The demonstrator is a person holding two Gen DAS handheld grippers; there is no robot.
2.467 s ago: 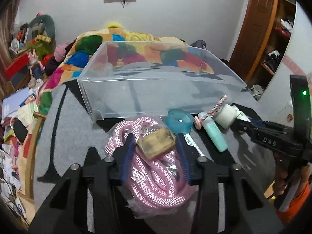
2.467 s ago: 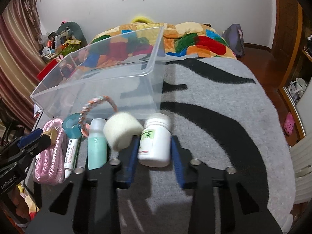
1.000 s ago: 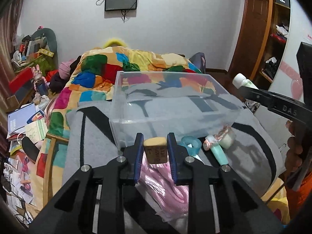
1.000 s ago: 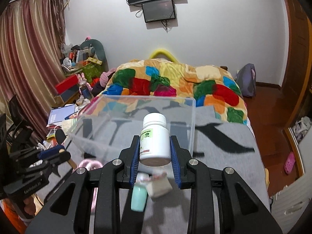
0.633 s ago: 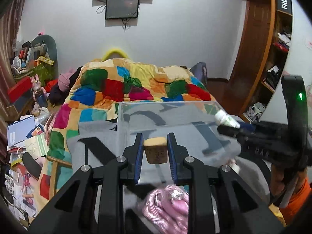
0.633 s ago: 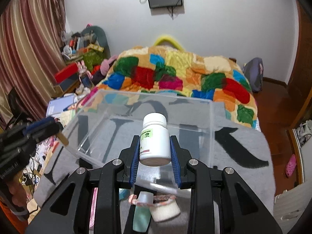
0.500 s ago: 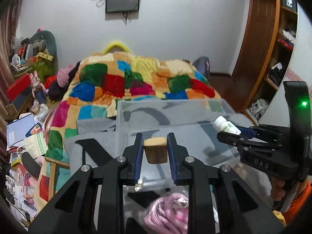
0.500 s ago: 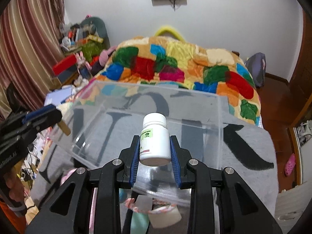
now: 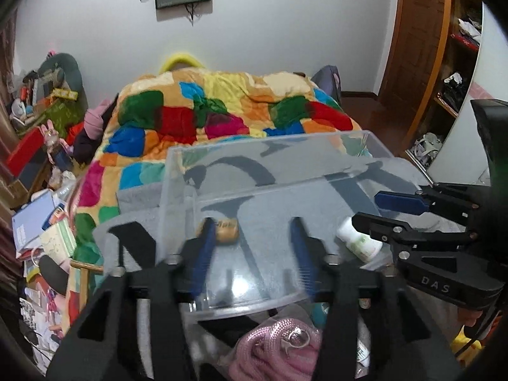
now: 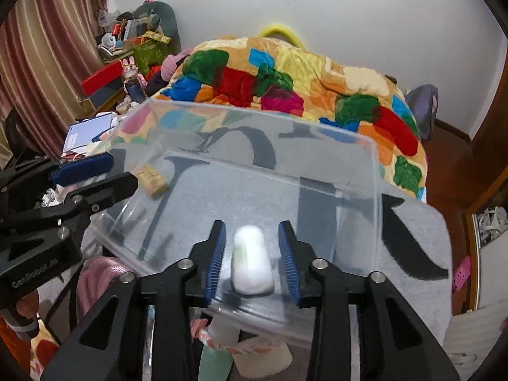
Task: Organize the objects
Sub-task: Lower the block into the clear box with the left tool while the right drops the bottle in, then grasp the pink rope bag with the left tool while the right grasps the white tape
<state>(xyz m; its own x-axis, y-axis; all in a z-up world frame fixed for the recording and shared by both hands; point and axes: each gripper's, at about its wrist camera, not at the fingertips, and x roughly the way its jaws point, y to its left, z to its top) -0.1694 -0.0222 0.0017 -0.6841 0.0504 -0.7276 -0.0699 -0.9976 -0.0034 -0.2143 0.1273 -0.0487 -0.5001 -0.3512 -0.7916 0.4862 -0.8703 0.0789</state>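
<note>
Two hand-held tools hang over a clear plastic bin [image 10: 358, 190] set on a grey and black patterned blanket, at the moment of release in a tidying job. The right tool [image 10: 252, 255] has its blue-padded fingers spread, and a white pill bottle [image 10: 252, 258] sits blurred in the gap between them, touching neither pad, apparently dropping into the near end of the bin. The left tool [image 9: 252, 250] is likewise parted wide; a small tan block [image 9: 225, 227], cork-like in look, lies just beside its left finger [image 9: 203, 254] and free of the right one, above or on the bin's floor, though motion blur makes it impossible to say which. From the left wrist view the bottle [image 9: 358, 239] shows near the bin's right-hand side, under the right tool's lower finger, well apart from the block. Outside the bin, below its near wall, items wait: a coil of pink rope [image 9: 279, 349] with a metal clip, a pale green tube [image 10: 216, 362] and a braided pink-and-white cord [image 10: 241, 344]. Judging by this, the step in hand is depositing the first pair of objects, with most of the sorting ahead. The next move would call for lifting both tools clear of the bin's rim without catching its wall, then dropping back behind it to the waiting items; the floppy rope will likely need a grip across several strands. A quilt of bright patches [image 10: 285, 73] covers the bed beyond.
</note>
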